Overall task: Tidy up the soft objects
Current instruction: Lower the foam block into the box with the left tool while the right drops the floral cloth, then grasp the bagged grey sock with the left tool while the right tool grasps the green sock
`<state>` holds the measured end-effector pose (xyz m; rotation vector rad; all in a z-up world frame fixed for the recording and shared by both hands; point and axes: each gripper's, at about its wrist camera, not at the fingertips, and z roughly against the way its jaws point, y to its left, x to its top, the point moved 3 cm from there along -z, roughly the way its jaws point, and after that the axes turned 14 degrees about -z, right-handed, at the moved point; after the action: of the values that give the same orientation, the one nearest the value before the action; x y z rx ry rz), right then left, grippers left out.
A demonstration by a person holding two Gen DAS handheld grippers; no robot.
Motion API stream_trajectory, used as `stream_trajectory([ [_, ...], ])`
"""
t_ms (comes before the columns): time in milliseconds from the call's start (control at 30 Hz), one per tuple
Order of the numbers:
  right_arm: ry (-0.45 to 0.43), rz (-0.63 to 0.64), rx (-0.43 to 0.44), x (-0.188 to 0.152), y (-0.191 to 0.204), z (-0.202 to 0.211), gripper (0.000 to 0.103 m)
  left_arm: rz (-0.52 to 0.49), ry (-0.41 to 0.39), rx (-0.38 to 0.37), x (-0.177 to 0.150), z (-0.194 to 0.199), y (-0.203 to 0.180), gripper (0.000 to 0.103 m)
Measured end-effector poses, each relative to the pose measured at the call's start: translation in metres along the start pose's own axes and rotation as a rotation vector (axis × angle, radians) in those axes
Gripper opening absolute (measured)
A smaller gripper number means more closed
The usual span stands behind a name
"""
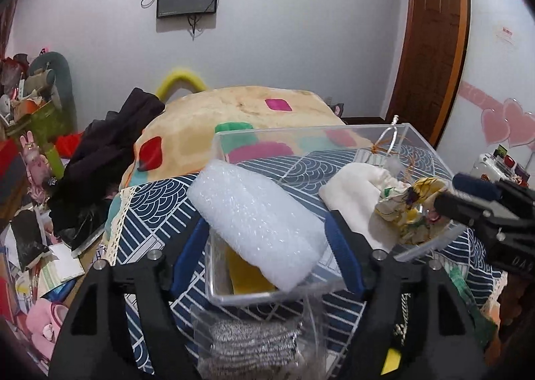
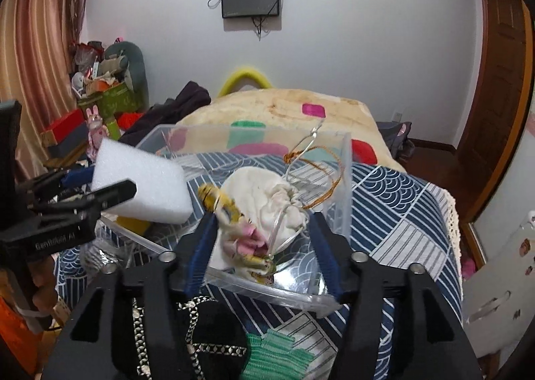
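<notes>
Firstly, left wrist view: white foam block pinched between blue pads of left gripper, held tilted over near-left part of clear plastic box. Yellow item seen beneath it inside box. Cream drawstring pouch and floral cloth lie further right in box. Bagged grey fabric seen before box.

Right wrist view: right gripper spread wide, jaws flanking floral cloth, no grip seen. Copper wire coiled above pouch. Box rests on blue patterned cover.
</notes>
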<state>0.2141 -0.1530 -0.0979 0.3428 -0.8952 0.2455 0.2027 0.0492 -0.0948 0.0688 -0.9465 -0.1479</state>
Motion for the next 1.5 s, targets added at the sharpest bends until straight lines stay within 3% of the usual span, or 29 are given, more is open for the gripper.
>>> stream_trajectory([
  [67, -0.016, -0.004, 0.003, 0.003, -0.002, 0.005, 0.060, -0.003, -0.003, 0.002, -0.001, 0.006, -0.001, 0.082],
  [133, -0.038, -0.008, 0.005, 0.004, -0.002, 0.014, 0.070, 0.002, -0.009, -0.003, -0.003, 0.015, 0.000, 0.091],
  [233, -0.066, -0.015, 0.012, 0.004, -0.002, 0.025, 0.073, 0.014, -0.016, -0.014, -0.004, 0.028, 0.001, 0.100],
  [567, -0.085, 0.012, -0.019, -0.013, -0.003, 0.042, 0.077, -0.001, 0.008, 0.014, -0.025, 0.053, 0.001, 0.102],
  [900, 0.036, 0.001, -0.090, -0.061, -0.025, 0.026, 0.077, -0.001, 0.135, -0.027, -0.068, 0.017, -0.006, 0.102],
  [1167, 0.077, -0.061, -0.098, -0.071, -0.045, 0.025, 0.077, 0.045, 0.208, -0.029, -0.083, -0.011, 0.000, 0.102],
  [1267, 0.113, -0.063, -0.077, -0.078, -0.044, 0.019, 0.067, 0.104, 0.208, -0.037, -0.088, -0.016, 0.005, 0.099],
  [1433, 0.190, -0.071, -0.033, -0.092, -0.041, 0.004, 0.036, 0.064, 0.174, -0.041, -0.088, -0.010, -0.005, 0.066],
  [1500, 0.190, -0.070, -0.016, -0.092, -0.039, 0.006, 0.028, 0.055, 0.162, -0.036, -0.088, -0.006, -0.008, 0.059],
])
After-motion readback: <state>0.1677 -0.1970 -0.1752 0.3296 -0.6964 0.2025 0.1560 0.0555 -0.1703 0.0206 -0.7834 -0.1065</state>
